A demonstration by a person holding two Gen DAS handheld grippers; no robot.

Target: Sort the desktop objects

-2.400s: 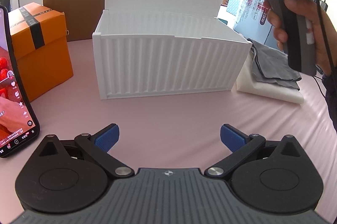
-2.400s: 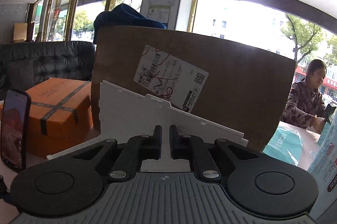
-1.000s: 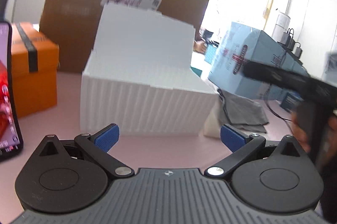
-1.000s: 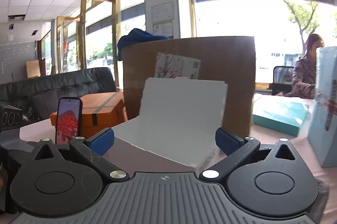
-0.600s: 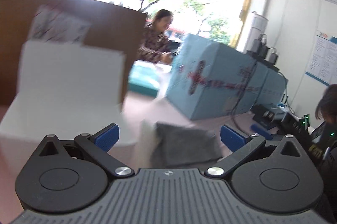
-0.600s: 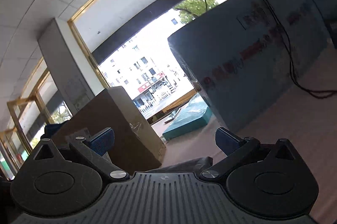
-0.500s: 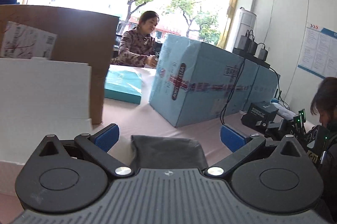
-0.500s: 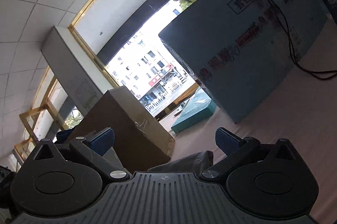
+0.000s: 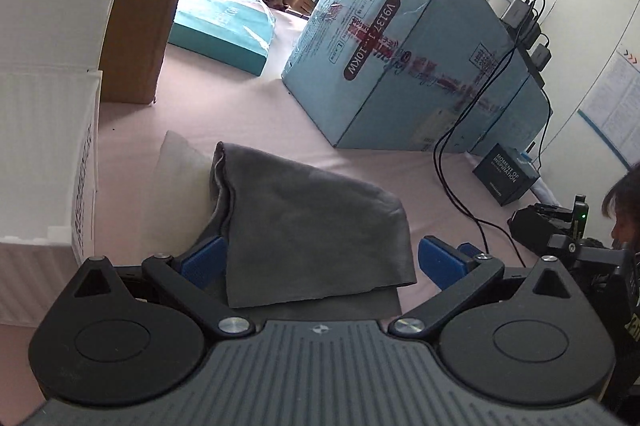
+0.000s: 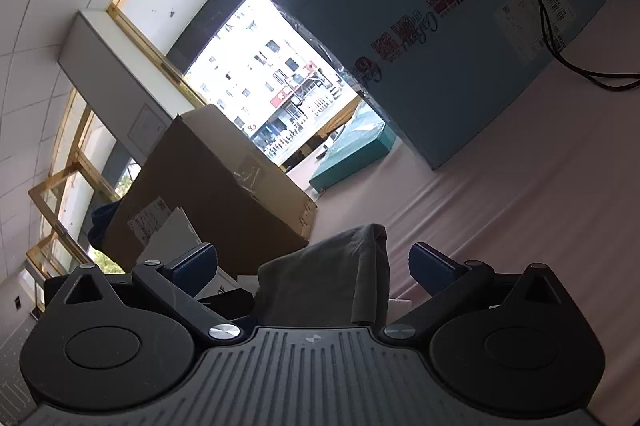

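Now I am holding both tools wide open around the grey cloth point(image 9: 312, 226). My left gripper point(image 9: 320, 260) is straddling its near edge, one blue finger point(image 9: 204, 260) touching or nearly touching the cloth's left fold, the other standing clear on the right side. My right gripper point(image 10: 312, 266) is also spread, with the cloth bunched between its fingers, neither one pressing it.

The cloth is lying folded on a white pad point(image 9: 176, 178), just right of the white ribbed box point(image 9: 44, 162) on the pink table point(image 9: 248, 122). I am judging it soft, light and floppy, likely to sag and unfold if lifted by one corner; the thick folded edge looks the safest place to pinch.

Its near hem is hidden behind my tool's body, and I cannot tell how many layers there are.
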